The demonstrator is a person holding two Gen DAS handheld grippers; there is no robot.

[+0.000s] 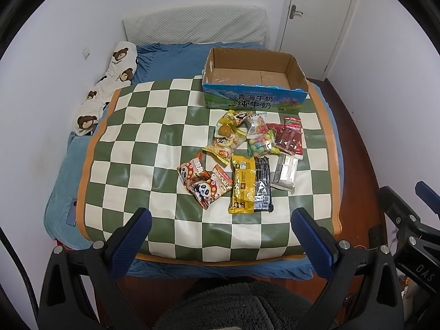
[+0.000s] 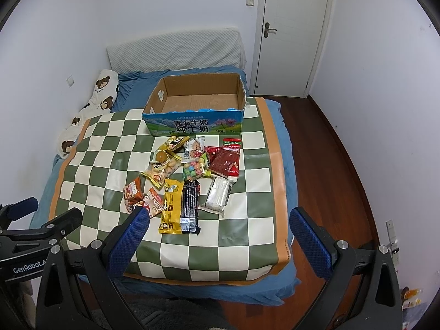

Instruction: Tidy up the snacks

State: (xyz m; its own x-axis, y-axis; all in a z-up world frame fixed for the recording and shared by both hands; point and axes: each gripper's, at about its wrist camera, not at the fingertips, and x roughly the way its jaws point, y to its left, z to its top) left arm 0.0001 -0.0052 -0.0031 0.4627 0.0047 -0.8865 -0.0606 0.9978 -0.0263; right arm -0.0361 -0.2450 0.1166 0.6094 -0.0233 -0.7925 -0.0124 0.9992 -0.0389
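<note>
snack pile [image 1: 242,159] | long packs run toward box [image 1: 254,93], nothing between | left gripper [image 1: 220,236], right gripper [image 2: 220,236] both spread wide, empty

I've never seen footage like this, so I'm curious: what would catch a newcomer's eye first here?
Most striking is the green and white checked mat spread over a blue bed, with a jumble of bright snack packets in its middle. Just behind them stands an open cardboard box, bare inside. At the bottom of each view two blue-padded fingers frame the scene: the left gripper and the right gripper, both spread open and holding nothing.
</note>
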